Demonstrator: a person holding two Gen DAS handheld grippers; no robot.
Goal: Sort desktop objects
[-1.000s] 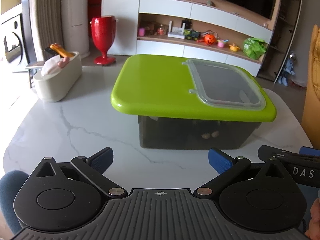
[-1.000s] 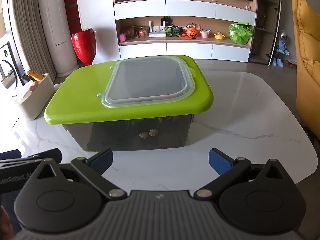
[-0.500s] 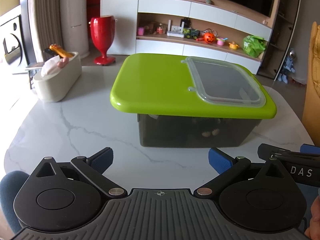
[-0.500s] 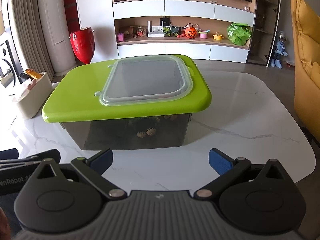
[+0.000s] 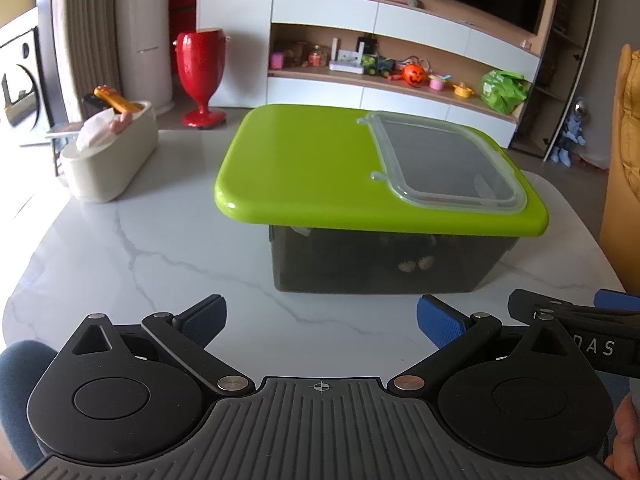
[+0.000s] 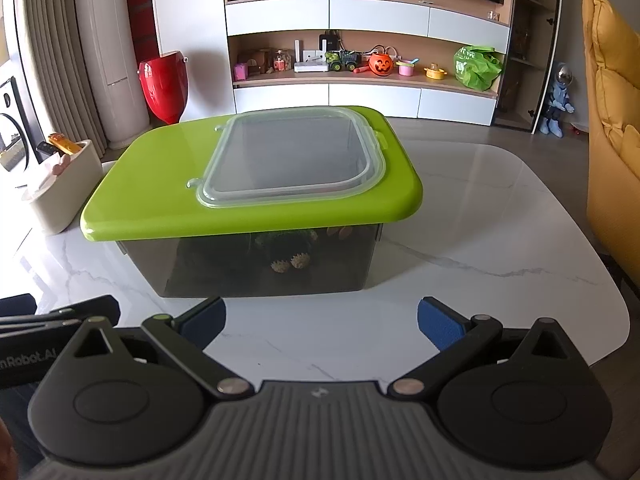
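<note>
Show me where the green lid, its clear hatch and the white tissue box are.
green lid (image 5: 304,168): left wrist view, bare green top.
clear hatch (image 6: 292,160): right wrist view, middle of the panel.
white tissue box (image 5: 108,160): left wrist view, side wall.

A red vase (image 6: 163,85) stands on the floor at upper left, beside pale curtains (image 6: 48,52). Behind, a white wall unit's shelf (image 6: 360,78) holds a toy truck (image 6: 341,60), an orange pumpkin bucket (image 6: 380,65), small pink and yellow pots and a green bag (image 6: 476,67). A blue astronaut figure (image 6: 558,98) stands at right, next to a yellow sofa (image 6: 612,128) at the frame's right edge.
</note>
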